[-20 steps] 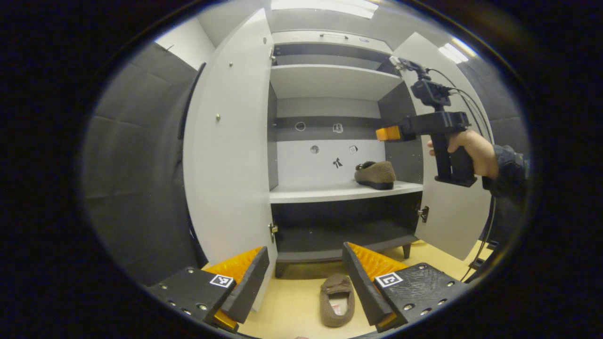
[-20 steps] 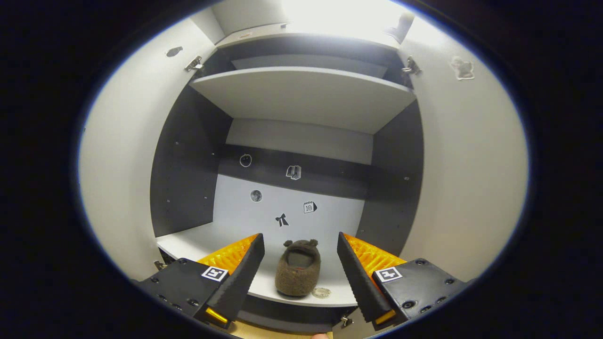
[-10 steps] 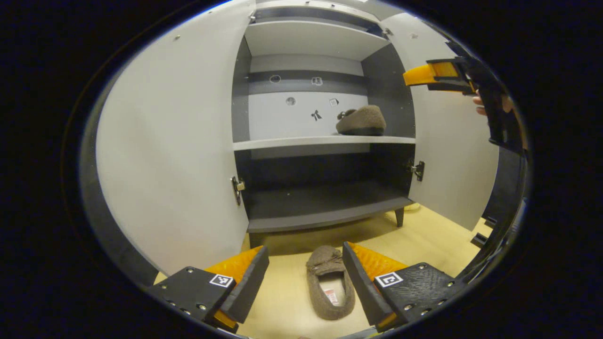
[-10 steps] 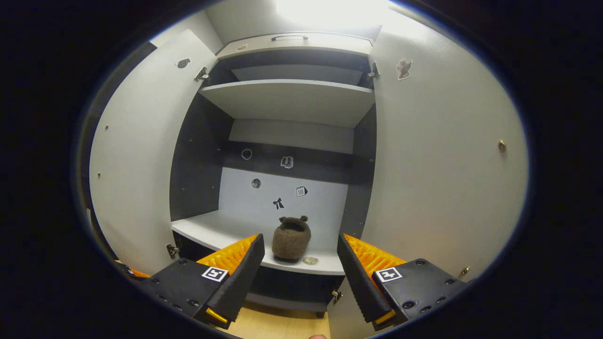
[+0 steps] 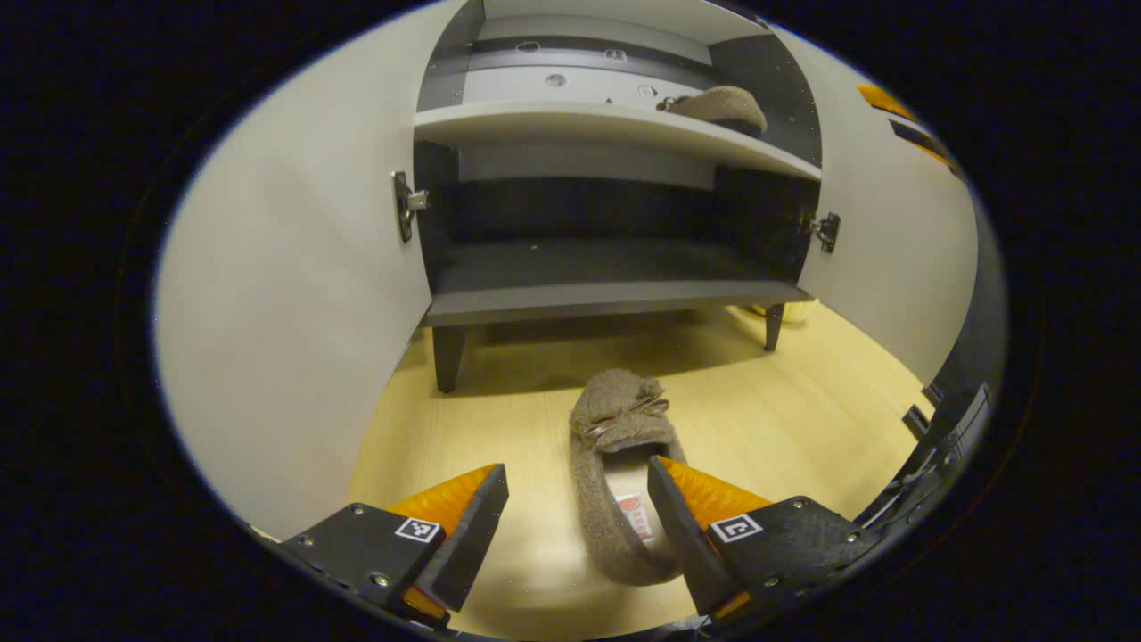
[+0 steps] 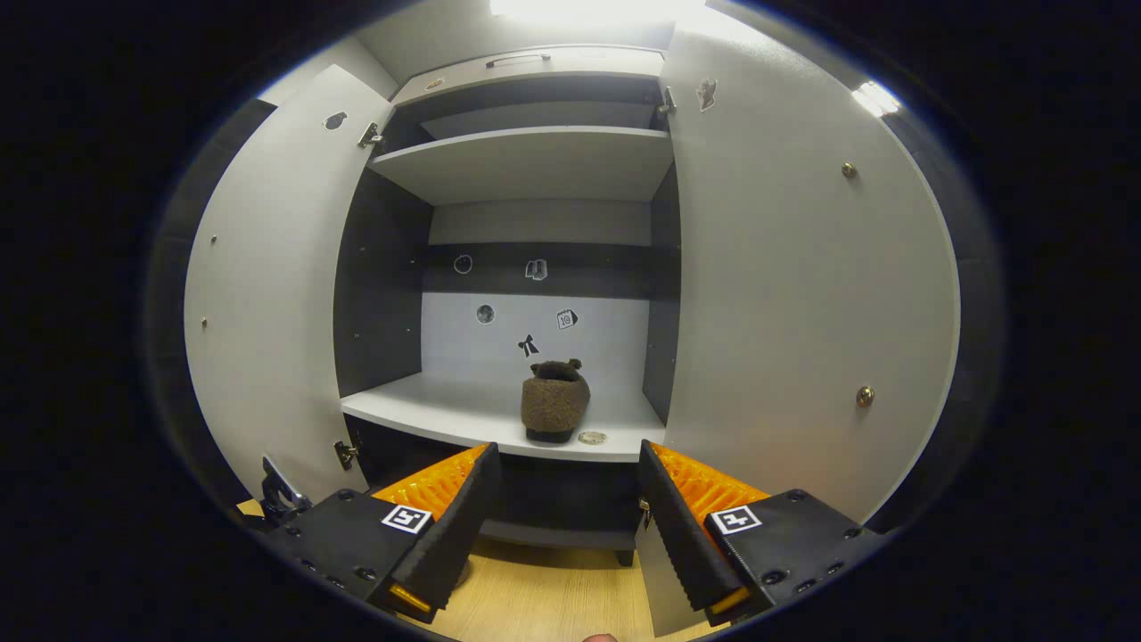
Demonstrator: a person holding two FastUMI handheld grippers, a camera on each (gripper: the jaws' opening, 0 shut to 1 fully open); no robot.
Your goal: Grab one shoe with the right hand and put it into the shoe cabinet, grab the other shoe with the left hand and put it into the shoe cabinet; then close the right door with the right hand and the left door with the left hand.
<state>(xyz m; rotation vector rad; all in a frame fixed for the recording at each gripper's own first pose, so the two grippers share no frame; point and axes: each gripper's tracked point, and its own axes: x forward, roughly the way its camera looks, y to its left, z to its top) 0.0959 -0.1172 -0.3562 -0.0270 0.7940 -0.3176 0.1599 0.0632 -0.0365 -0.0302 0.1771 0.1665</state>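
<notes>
A brown fuzzy slipper (image 5: 615,464) lies on the wooden floor in front of the cabinet, toe toward it. My left gripper (image 5: 578,526) is open just above the slipper's heel end, the heel partly between the fingers without contact. The other brown slipper (image 6: 554,403) (image 5: 718,104) stands on the cabinet's middle shelf (image 6: 446,412) at the right. My right gripper (image 6: 566,522) is open and empty, held back in front of the cabinet below that shelf. Both doors stand open: the left door (image 5: 294,294) (image 6: 267,294) and the right door (image 6: 793,294) (image 5: 891,232).
The cabinet's dark bottom shelf (image 5: 606,272) rests on short legs (image 5: 448,357) above the wooden floor (image 5: 802,410). An upper shelf (image 6: 526,160) sits above the middle one. Small stickers dot the back panel (image 6: 535,330). A small round object (image 6: 590,438) lies beside the shelved slipper.
My left gripper has dropped toward the floor, and the slipper there now lies partly between its fingers. My right gripper has drawn back from the shelf, leaving the other slipper farther away.
</notes>
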